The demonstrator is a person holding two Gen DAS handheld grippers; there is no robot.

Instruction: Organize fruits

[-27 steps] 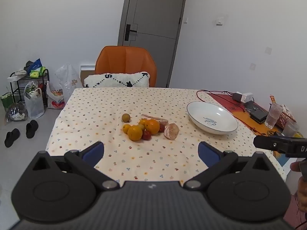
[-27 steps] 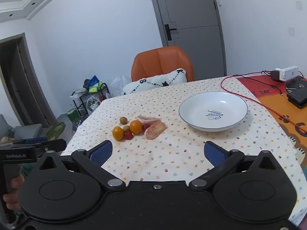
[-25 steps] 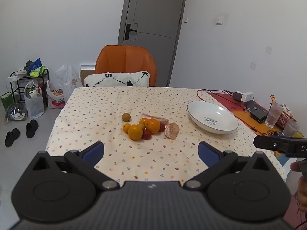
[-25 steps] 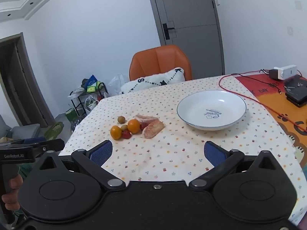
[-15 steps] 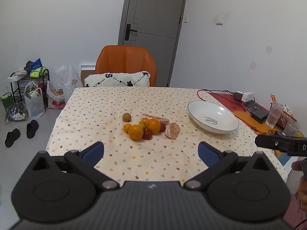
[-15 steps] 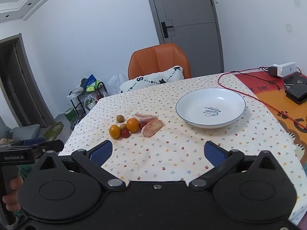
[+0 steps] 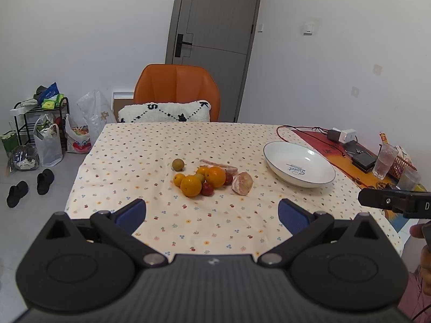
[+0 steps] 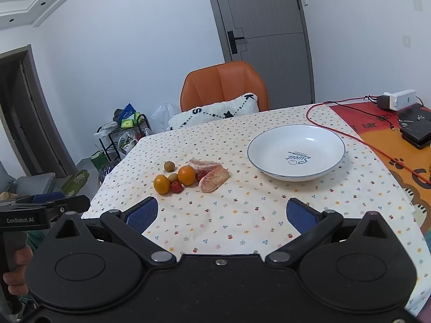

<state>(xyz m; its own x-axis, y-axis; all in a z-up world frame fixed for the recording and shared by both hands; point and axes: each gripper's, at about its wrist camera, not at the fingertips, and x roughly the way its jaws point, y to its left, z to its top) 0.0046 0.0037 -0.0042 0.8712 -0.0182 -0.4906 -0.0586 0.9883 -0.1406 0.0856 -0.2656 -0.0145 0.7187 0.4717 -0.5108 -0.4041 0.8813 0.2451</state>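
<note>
Both sets of jaws stand wide apart with nothing between them: the left gripper [image 7: 212, 214] and the right gripper [image 8: 220, 214] hang over the near edge of the tabletop [image 7: 150, 145], which is covered in a dotted cloth. The fruits [image 7: 204, 178] lie in a loose cluster at mid-table: oranges [image 8: 186, 175], small red fruits [image 8: 176, 187], a brownish round one [image 8: 169, 166] slightly apart on the far left, and peeled pomelo segments [image 8: 213, 179] on the right. A white bowl [image 8: 272, 142] sits empty to the right of the cluster, well apart from it. Nothing lies between the grippers and the fruit. Further right, a red cable [image 8: 336, 132], dark boxes [image 8: 416, 132] and a glass [image 7: 383, 160] crowd the orange mat [image 8: 404, 158]. An orange chair [image 7: 176, 91] with a white cushion [image 7: 164, 111] stands at the far side.
</note>
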